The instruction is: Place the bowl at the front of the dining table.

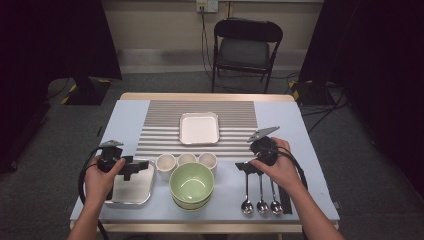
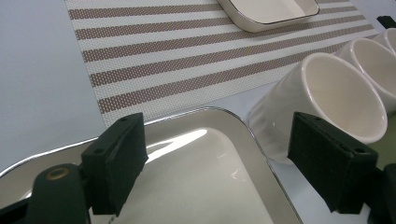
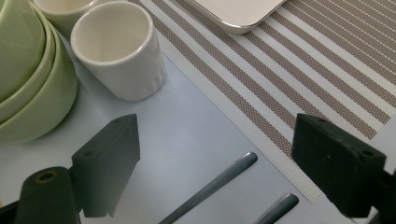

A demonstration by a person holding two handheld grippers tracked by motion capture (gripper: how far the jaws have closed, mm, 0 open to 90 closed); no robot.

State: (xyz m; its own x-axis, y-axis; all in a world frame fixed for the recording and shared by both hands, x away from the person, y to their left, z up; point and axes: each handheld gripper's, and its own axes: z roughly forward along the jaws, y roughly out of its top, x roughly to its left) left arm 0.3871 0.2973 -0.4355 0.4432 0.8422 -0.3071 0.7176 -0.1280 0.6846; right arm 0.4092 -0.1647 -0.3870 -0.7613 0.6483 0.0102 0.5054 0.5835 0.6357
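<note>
A grey-and-white striped woven placemat (image 1: 165, 125) covers the pale blue tabletop (image 1: 127, 117) from its centre toward 12 o'clock, and a white square ceramic dish (image 1: 199, 128) sits in the middle of the mat. Just off the mat's 6 o'clock edge, three cream ceramic cups (image 1: 186, 159) stand in a close row. Stacked pale green ceramic bowls (image 1: 192, 182) stand just at 6 o'clock of the cups. A black folding chair (image 1: 245, 47) stands on the floor beyond the table at 12 o'clock.
</note>
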